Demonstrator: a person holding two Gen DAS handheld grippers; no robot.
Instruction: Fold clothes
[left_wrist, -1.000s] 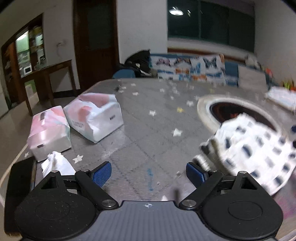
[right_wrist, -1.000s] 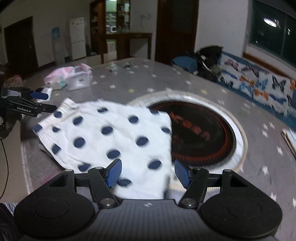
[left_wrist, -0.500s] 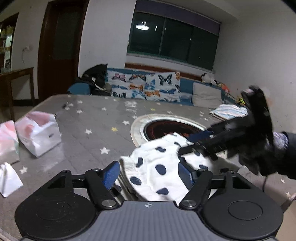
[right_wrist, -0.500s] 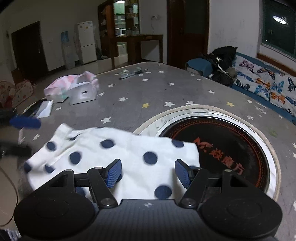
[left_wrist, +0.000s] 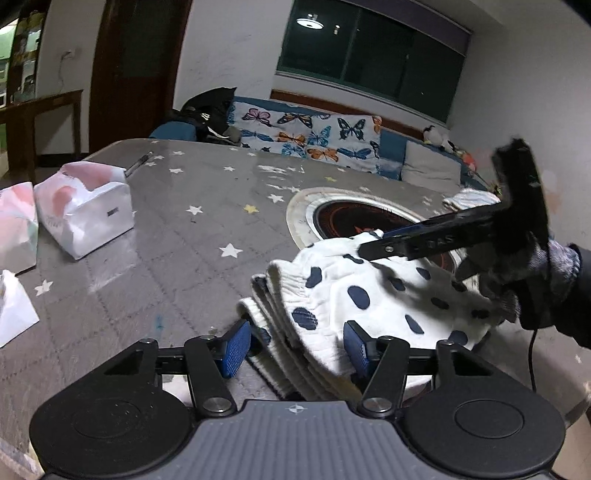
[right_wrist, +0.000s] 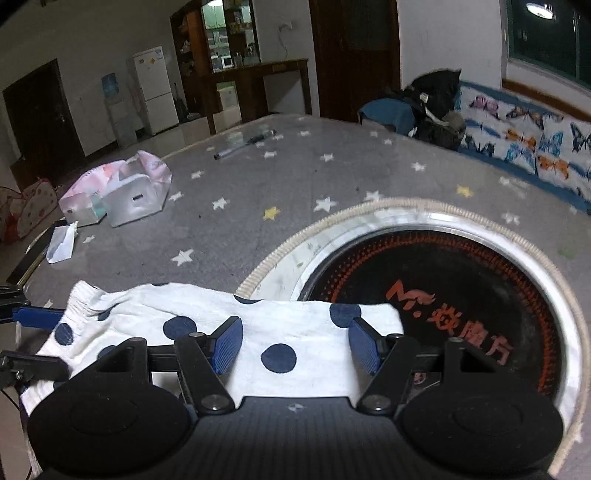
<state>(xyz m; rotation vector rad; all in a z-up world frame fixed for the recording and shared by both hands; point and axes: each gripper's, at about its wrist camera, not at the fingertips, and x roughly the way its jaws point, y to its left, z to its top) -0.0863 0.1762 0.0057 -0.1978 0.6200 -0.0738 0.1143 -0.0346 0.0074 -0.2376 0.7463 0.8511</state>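
A: both grippers wide open, gripping nothing. left gripper (left_wrist: 293, 347) has swung in from the bare table (left_wrist: 192, 236) a second ago, now straddling the polka-dot garment (left_wrist: 354, 295); right gripper (right_wrist: 295, 343) hangs over its other end

B: yep, garment's bunched by the round burner (right_wrist: 443, 295). tissue packs (right_wrist: 114, 192) look torn open, can't see inside

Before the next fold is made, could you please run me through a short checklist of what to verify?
1. Left gripper open around the polka-dot garment waistband: ok.
2. Right gripper open over the cloth: ok.
3. Garment flat: not ok, waistband bunched.
4. Garment clear of the round cooktop: not ok, its corner overlaps the rim.
5. Tissue packs out of the way: ok.
6. Layers aligned underneath: cannot tell.
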